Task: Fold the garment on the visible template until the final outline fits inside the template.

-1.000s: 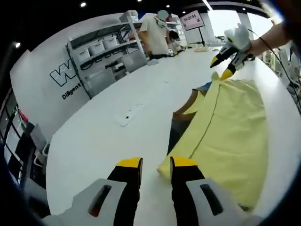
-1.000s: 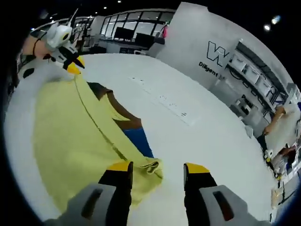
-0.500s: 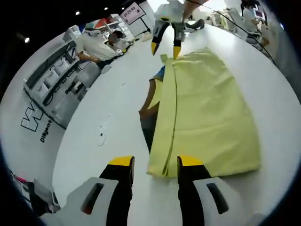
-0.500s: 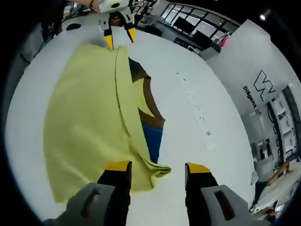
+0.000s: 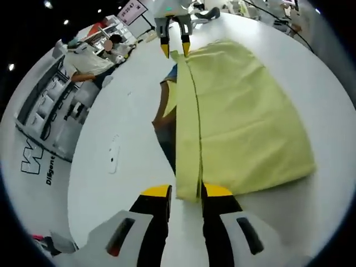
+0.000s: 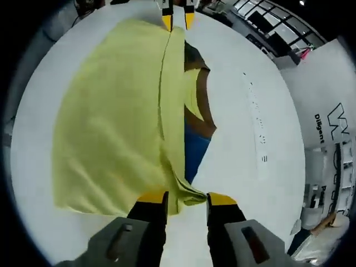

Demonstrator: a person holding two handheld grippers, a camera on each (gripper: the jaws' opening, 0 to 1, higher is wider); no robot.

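In the left gripper view the left gripper point(image 5: 185, 192) had its yellow-tipped jaws drawn close together around the near corner of the yellow garment point(image 5: 239, 122), and the folded hem edge ran between them, so it looked pinched on the cloth. The garment lay spread flat on the white table point(image 5: 122, 167), reaching away from the jaws in a long folded panel with a dark seam line down its left side. Just left of that fold, a strip of brown and blue template point(image 5: 165, 114) showed from under the cloth. At the far end of the garment the right gripper point(image 5: 174, 49) stood over the opposite corner, its two yellow tips set narrowly on either side of the cloth edge. Beyond the table, a person point(image 5: 89, 58) bent near grey shelving point(image 5: 47, 105). In the right gripper view, the right gripper point(image 6: 187, 198) likewise held its jaws near each other on a bunched corner of the garment point(image 6: 111, 122), which touched both tips. The template point(image 6: 197, 133) showed brown and blue along the right edge of the cloth, and the left gripper point(image 6: 177, 21) sat at the garment's far corner, tips close together.
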